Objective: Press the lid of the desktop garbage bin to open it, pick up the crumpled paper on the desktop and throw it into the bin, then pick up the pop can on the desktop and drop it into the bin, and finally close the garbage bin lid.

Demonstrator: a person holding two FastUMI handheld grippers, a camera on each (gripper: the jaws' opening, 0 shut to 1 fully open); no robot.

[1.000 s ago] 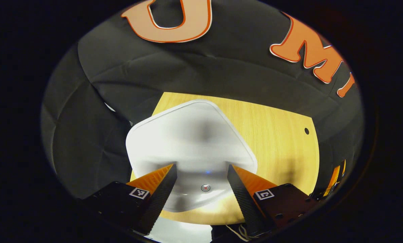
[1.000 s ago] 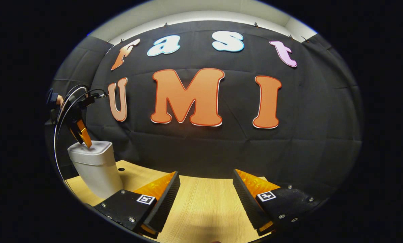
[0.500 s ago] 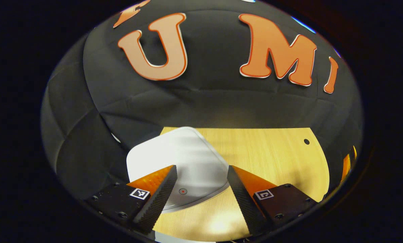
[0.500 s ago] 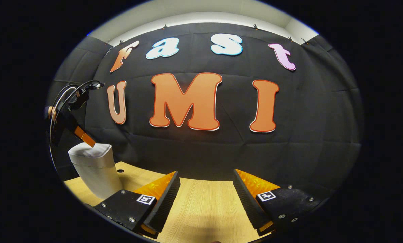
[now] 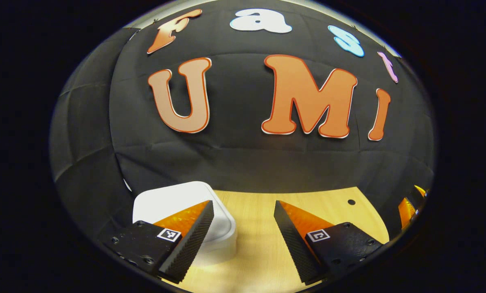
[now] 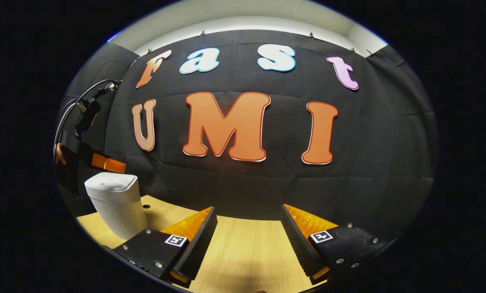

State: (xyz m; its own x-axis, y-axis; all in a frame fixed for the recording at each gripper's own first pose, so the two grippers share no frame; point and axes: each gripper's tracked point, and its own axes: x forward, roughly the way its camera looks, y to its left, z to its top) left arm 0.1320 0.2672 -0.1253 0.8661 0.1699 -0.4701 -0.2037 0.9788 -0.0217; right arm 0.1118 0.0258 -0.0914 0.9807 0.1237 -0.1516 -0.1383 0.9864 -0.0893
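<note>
The white desktop bin [image 5: 174,205] stands at the table's left end with its lid down flat. In the left gripper view my left gripper [image 5: 243,221] is open and holds nothing; its left finger overlaps the bin's near side. In the right gripper view the bin [image 6: 114,203] stands at the far left, and the left gripper [image 6: 112,165] hovers level just above its lid without touching it. My right gripper [image 6: 249,228] is open and holds nothing, low over the wooden table [image 6: 243,252]. An edge of the right gripper [image 5: 406,205] peeks in at the far right of the left gripper view.
The wooden table [image 5: 263,252] has a small round hole [image 5: 351,202] near its back edge, also seen beside the bin as the hole [image 6: 146,206]. A black cloth wall rises right behind the table. Cables loop above the hand holding the left gripper [image 6: 60,152].
My left gripper has lifted off the bin's lid and tilted up from pointing down to level. The lid stays down. The right gripper has barely moved.
</note>
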